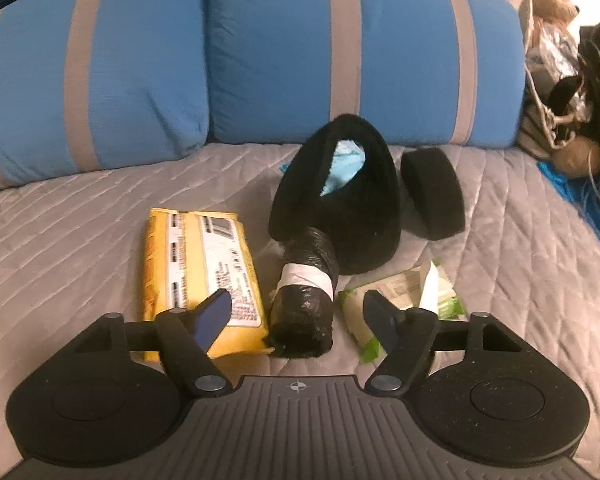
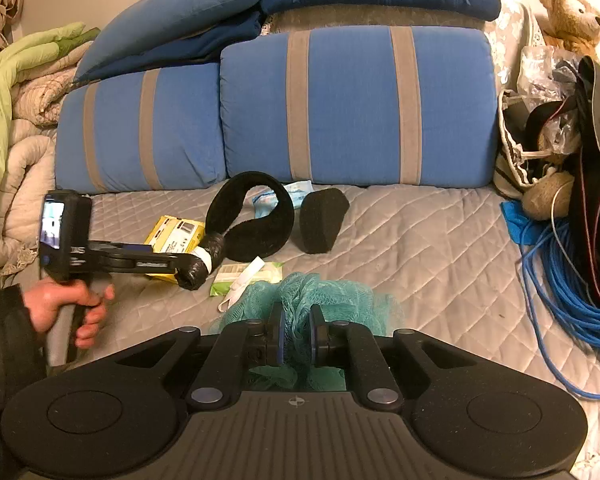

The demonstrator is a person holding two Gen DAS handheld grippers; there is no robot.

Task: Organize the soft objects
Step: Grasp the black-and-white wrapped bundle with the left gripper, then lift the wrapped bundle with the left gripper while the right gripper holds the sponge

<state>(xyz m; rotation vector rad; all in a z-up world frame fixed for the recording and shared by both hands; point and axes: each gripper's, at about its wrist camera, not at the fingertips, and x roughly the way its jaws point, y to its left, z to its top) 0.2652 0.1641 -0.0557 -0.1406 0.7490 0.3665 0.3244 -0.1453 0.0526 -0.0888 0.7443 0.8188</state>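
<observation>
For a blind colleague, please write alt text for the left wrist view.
The open left tongs straddle the near end of a black plastic-wrapped roll on a grey quilted bed. A yellow packet lies left of it, a green wipes pack right, black earmuffs and blue cushions behind.

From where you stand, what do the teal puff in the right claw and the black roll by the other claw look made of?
The teal puff looks like gathered nylon mesh netting, matte and airy; open weave shows where the right claw pinches it. The black roll seems wrapped in thin plastic film, crinkled and glossy, with a white paper-like band; what is inside it I cannot tell. The left claw stands open around it.
</observation>
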